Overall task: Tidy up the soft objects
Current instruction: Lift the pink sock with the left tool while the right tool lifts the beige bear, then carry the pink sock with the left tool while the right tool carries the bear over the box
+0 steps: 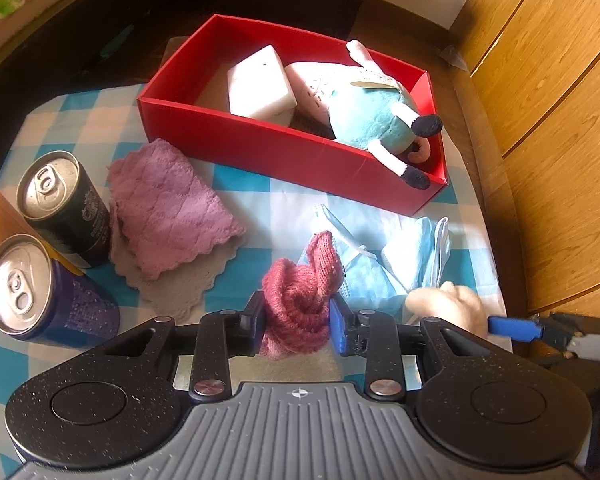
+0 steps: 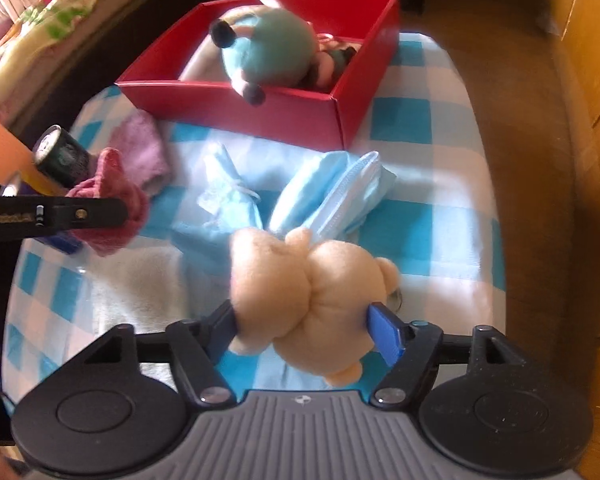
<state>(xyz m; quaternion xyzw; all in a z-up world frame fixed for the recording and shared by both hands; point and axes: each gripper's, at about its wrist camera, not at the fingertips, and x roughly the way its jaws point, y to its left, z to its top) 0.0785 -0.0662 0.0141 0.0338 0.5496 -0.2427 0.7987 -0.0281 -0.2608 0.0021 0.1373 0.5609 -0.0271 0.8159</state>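
While tilted steeply down, both grippers (left gripper (image 1: 298,326), right gripper (image 2: 306,330)) clamp toys.

no text can be made out — print on the dark can (image 1: 85,216) is too blurred.

Bright, warm sunlight, washed-out whites, dark bowed fisheye corners, soft motion blur across the right-wrist view.

Two cans (image 1: 66,208) (image 1: 40,288), two plush toys (image 1: 376,120) (image 2: 304,292), one red box (image 1: 260,148), one purple cloth (image 1: 168,208), one knit piece (image 1: 300,300), some face masks (image 1: 404,256).
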